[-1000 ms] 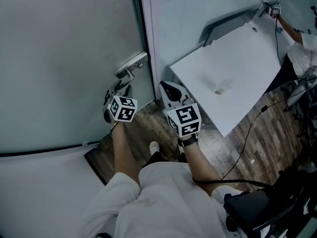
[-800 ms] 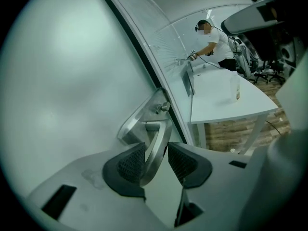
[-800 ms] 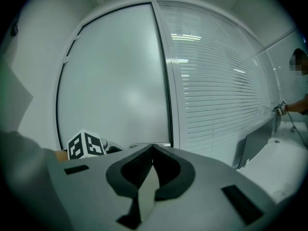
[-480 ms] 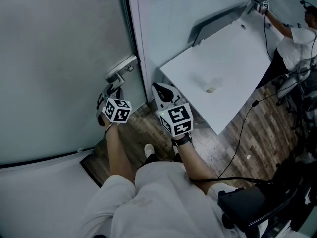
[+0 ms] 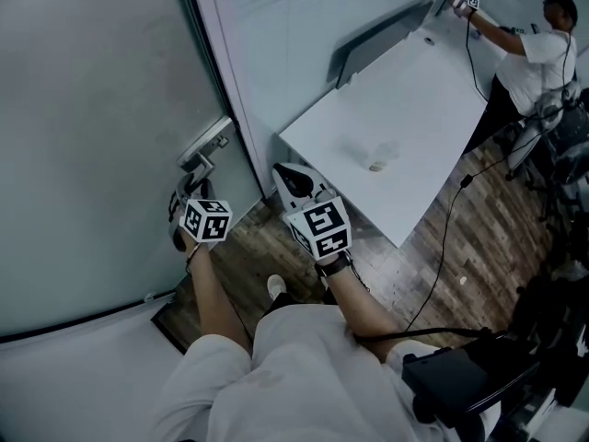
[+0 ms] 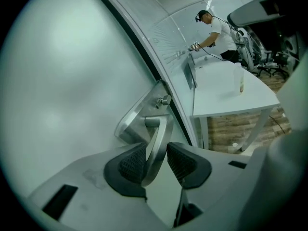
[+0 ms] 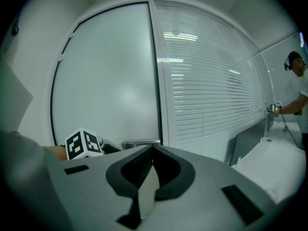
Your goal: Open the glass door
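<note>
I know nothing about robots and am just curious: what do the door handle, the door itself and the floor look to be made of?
Door handle: looks like brushed metal, silvery with soft reflections.
Glass door: probably frosted glass, pale and matt, with nothing showing through.
Floor: wood-look planks with brown grain; whether real wood or laminate cannot be told.

Head view looks steeply down from above; each gripper view sits close behind its own jaws, facing the glass door (image 5: 92, 109) (seen in all three).

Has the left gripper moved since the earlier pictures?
No. The left gripper stays at the door handle; its jaws have just been closing, handle between them.
</note>
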